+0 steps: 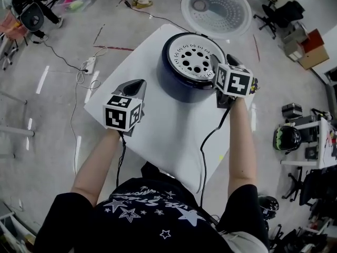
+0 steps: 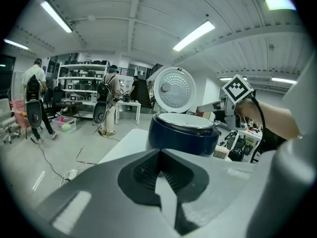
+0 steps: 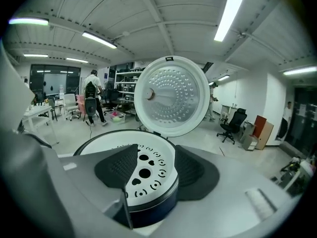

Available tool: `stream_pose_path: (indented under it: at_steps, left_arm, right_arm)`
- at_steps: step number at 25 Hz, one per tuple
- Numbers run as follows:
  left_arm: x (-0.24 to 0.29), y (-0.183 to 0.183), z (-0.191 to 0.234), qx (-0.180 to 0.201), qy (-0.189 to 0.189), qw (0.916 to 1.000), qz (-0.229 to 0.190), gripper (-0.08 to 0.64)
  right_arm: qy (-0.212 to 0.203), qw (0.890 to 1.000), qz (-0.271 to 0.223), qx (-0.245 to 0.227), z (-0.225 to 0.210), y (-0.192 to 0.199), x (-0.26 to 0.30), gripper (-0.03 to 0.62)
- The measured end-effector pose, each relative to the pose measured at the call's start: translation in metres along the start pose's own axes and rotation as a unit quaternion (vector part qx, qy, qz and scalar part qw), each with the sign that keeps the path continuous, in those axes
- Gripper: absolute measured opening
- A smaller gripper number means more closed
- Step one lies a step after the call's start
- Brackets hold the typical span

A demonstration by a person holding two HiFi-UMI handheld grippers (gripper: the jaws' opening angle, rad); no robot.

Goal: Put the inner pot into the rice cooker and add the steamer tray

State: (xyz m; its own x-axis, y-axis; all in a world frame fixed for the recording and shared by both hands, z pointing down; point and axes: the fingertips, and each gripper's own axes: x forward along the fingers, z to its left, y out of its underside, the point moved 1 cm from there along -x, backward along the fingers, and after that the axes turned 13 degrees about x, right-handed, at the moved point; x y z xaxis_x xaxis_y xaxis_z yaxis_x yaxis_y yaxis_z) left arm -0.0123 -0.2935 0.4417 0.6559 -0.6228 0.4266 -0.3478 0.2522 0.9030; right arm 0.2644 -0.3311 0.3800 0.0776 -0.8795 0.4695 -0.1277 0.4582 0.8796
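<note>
I am holding the right gripper wide and empty beside the rice cooker on the table, where the steamer tray is sitting in its top (lid standing open); my left gripper is hovering closed, holding nothing.

White table; power strip on floor; office chair beyond.
</note>
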Motion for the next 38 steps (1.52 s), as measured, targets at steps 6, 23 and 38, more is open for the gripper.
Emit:
stream_pose_path:
  at_steps: [6,23,38]
  left_arm:
    - [-0.029,0.027,-0.021,-0.014,-0.003,0.9998,0.011,0.003]
    - [-0.158,0.083,-0.09,-0.023,-0.032,0.9992,0.009,0.003]
    - [-0.254,0.116,-0.136,-0.03,-0.055,0.998,-0.001,0.002]
  right_arm:
    - [0.006,0.999,-0.03,0.032,0.003,0.011,-0.042,0.233]
    - [-0.082,0.993,-0.055,0.07,0.092,0.098,-0.164,0.026]
    - [-0.12,0.99,-0.022,0.076,0.135,0.18,-0.258,0.025]
